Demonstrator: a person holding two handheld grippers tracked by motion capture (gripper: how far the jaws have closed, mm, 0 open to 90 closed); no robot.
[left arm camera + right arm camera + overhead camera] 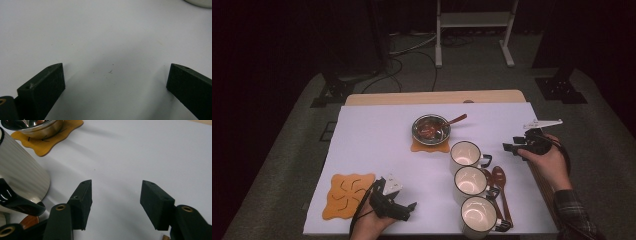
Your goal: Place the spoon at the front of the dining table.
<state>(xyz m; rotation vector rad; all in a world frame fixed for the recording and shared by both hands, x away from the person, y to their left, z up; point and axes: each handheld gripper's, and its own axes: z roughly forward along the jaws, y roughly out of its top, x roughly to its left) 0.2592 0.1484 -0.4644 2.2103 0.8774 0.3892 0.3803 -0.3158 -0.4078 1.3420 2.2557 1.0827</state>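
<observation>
Three white mugs with black handles stand in a column on the white table: the far mug (465, 154), the middle mug (470, 181) and the near mug (478, 215). Two brown wooden spoons (500, 186) lie just right of them. A steel bowl (430, 128) with a spoon in it sits on an orange coaster (430, 146). My right gripper (509, 148) hovers right of the far mug, open and empty; its own view shows the right gripper (116, 188) beside that mug (20, 175). My left gripper (409, 208) rests open near the front edge; in its own view the left gripper (115, 72) has only bare table between the jaws.
A second orange coaster (348, 195) lies at the front left, just left of my left hand. The bowl (35, 126) and its coaster (50, 142) show at the top left of the right gripper view. Beyond the table are dark floor, cables and a white stand (473, 30).
</observation>
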